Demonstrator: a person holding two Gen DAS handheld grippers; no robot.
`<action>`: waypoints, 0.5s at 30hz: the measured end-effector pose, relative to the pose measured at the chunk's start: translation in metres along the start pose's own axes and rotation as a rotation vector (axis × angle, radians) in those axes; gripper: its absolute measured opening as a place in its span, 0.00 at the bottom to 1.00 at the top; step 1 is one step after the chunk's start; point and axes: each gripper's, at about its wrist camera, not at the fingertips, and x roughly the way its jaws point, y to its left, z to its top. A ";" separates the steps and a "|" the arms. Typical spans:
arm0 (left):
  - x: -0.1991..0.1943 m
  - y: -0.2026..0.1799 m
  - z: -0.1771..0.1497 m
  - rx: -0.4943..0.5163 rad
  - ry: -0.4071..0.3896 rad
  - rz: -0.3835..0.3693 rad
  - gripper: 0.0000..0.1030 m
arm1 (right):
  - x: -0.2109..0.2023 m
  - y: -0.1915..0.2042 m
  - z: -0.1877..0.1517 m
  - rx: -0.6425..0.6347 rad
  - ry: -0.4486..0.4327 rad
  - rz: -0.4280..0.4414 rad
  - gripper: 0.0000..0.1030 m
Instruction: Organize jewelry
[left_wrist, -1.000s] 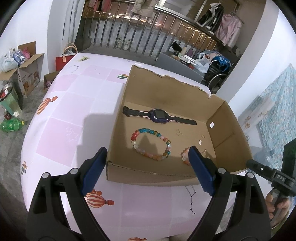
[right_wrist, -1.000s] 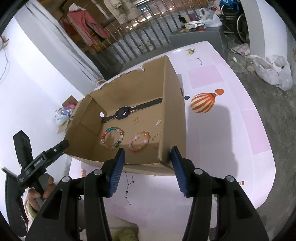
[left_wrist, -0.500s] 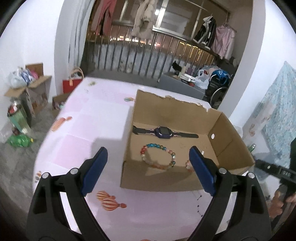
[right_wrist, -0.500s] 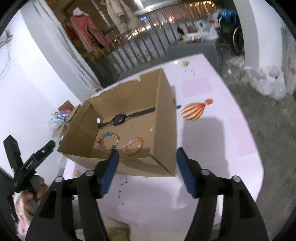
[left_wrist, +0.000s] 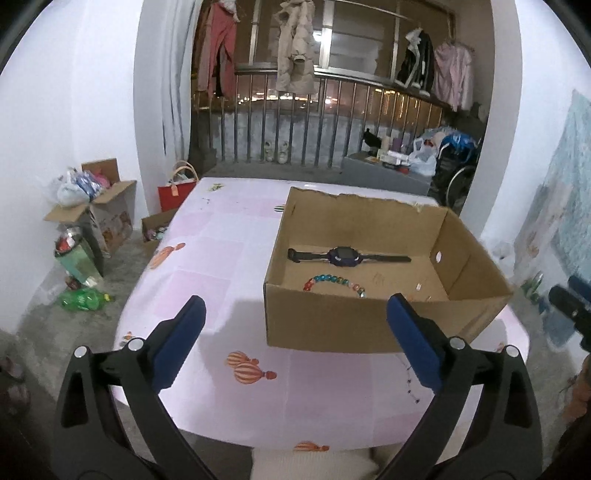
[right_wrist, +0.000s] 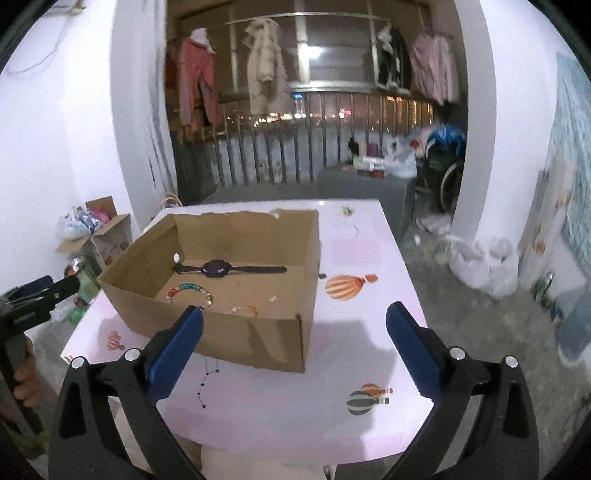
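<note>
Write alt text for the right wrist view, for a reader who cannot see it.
An open cardboard box sits on a pink balloon-print table, holding a dark watch, a multicoloured bead bracelet and an orange bead bracelet. The right tool is in the foreground with nothing between its blue pads, its jaws opening. Behind are a railing and hanging clothes.

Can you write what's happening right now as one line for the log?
box: watch, two bracelets inside | left gripper: opening, empty | right gripper: opening, empty | both off box
</note>
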 end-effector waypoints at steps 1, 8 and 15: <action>-0.001 -0.003 0.000 0.018 0.012 0.018 0.92 | -0.002 0.003 0.001 -0.005 -0.004 0.004 0.94; -0.004 -0.003 -0.007 0.013 0.049 0.015 0.92 | -0.006 0.016 0.007 0.000 -0.033 -0.039 0.94; 0.002 0.009 0.000 -0.034 0.070 0.171 0.92 | -0.004 0.028 0.007 0.007 -0.008 -0.079 0.94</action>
